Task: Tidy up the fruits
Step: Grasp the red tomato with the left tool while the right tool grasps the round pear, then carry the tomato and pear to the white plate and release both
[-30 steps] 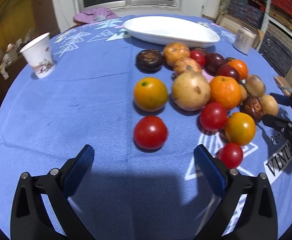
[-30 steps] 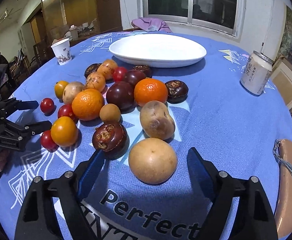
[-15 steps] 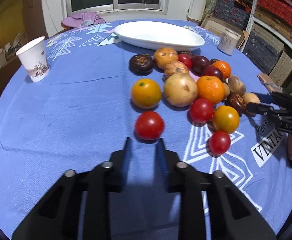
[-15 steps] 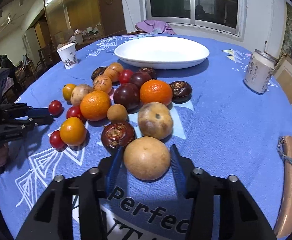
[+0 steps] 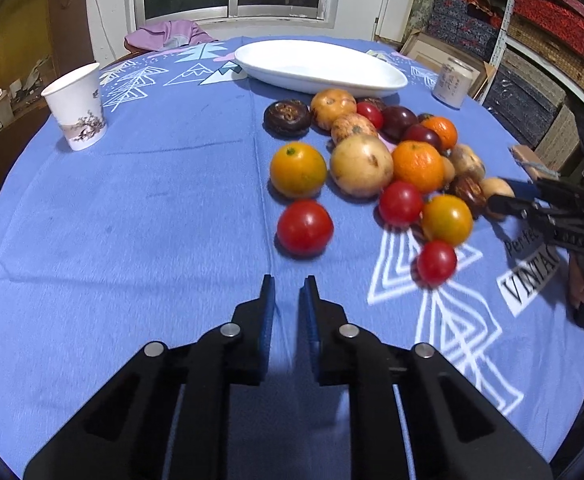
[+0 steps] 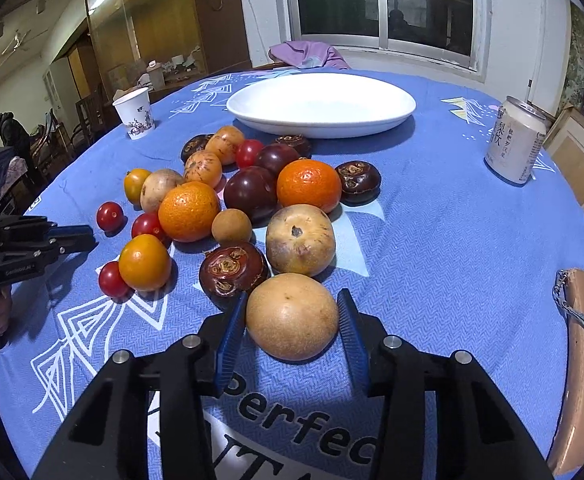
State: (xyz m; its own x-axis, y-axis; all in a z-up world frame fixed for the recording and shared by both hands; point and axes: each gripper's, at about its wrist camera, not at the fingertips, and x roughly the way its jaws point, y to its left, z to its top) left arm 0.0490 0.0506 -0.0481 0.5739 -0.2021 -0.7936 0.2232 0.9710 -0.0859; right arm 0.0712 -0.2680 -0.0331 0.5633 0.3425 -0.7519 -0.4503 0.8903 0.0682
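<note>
Now both claws have narrowed vs a sec ago: the right gripper [image 6: 292, 334], wide open then around the big tan pear-like fruit [image 6: 292, 322], has its blue pads [image 6: 231, 338] drawn in to the fruit's two flanks, left pad touching or nearly so, right pad right at the skin w/ maybe a sliver of gap; can't tell if it's truly clamped yet, and the fruit sits on the blue tablecloth [image 6: 452, 248], not lifted. The left gripper [image 5: 289, 316], also wide a sec ago, has gone to a narrow slit w/ nothing between the pads, so it's empty and, I'd judge, just parked while the right does the work. Meaning for the task: the first pick looks abt committed, nothing sorted yet, the white oval dish [image 6: 406, 104] at the far side has no fruit in it. The tan fruit is the nearest of the pile in the right view, centred btw the fingers, w/ a dark brown mangosteen-like fruit [image 6: 231, 268] just beside its far-left and a second, blotchy tan fruit [image 6: 300, 240] just behind, close enough to get nudged on lift. In the left view the nearest thing is a red tomato [image 5: 305, 227], straight ahead and a bit far of the fingertips, apart from them. The dish is well beyond the pile, far centre.
</note>
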